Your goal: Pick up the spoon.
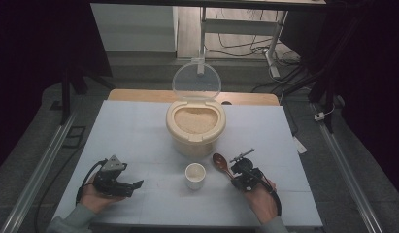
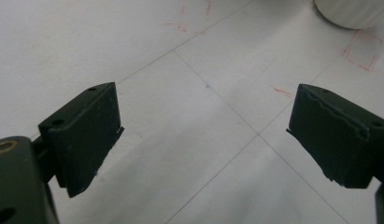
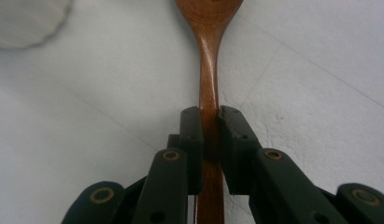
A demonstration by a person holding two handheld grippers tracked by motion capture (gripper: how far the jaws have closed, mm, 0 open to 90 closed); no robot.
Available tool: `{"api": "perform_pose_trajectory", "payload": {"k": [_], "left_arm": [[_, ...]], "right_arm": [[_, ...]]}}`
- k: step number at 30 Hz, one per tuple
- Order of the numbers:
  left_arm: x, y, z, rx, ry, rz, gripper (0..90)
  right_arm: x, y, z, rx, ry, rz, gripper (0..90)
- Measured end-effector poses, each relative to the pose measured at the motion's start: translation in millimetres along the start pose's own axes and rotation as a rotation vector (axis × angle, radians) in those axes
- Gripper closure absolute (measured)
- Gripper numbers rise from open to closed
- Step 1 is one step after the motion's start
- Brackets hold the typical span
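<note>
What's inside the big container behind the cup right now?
The container is filled with pale tan grain, its clear lid standing open. Its depth and bottom are covered.

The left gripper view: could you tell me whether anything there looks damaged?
Yes. The right-hand finger has a ragged, chipped-looking pad edge, unlike the cleaner edge of the other finger. Faint red marks also show on the table.
</note>
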State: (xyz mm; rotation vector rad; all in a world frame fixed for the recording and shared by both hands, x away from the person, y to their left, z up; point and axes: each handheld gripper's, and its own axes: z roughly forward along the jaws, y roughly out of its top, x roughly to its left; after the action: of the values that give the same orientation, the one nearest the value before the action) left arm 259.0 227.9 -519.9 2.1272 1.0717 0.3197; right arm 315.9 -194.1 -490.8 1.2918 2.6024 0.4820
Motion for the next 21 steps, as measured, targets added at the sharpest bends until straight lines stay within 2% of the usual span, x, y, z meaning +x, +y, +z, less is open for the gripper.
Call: {"api": "perform_pose_trajectory", "payload": {"k": [3, 6, 7, 10, 12, 14, 18, 19, 21], "left_arm": [[0.1, -0.2, 0.2, -0.001, -0.001, 0.0, 9.2], [-0.4, -0.3, 0.3, -0.002, -0.001, 0.001, 9.1], [-0.3, -0.2, 0.3, -0.001, -0.001, 0.004, 9.1], [-0.2, -0.4, 0.8, 0.001, -0.001, 0.002, 9.2], [0.0, -0.5, 0.8, 0.002, -0.001, 0.002, 9.2], [0.1, -0.5, 0.5, 0.001, -0.001, 0.001, 9.2], [0.4, -0.6, -0.1, -0.003, -0.001, 0.002, 9.2], [0.5, -0.6, -0.1, -0.003, -0.001, 0.002, 9.2], [0.3, -0.5, -0.1, -0.002, -0.001, 0.003, 9.2]], "right_arm": [[-2.8, -0.9, -5.3, -0.027, 0.019, 0.001, 80.1], [-10.6, -4.2, -16.5, -0.064, 0.069, 0.002, 80.1], [-10.6, -4.2, -16.5, -0.064, 0.069, 0.002, 80.1], [-16.9, -9.3, -27.3, -0.097, 0.113, -0.004, 80.0], [-17.8, -10.5, -30.3, -0.104, 0.119, -0.006, 80.1], [-19.9, -15.0, -40.3, -0.131, 0.152, -0.026, 80.0], [-20.7, -20.2, -50.9, -0.164, 0.177, -0.055, 80.0], [-20.8, -22.7, -57.3, -0.186, 0.186, -0.075, 80.0], [-20.9, -23.5, -60.0, -0.19, 0.194, -0.085, 80.0]]}}
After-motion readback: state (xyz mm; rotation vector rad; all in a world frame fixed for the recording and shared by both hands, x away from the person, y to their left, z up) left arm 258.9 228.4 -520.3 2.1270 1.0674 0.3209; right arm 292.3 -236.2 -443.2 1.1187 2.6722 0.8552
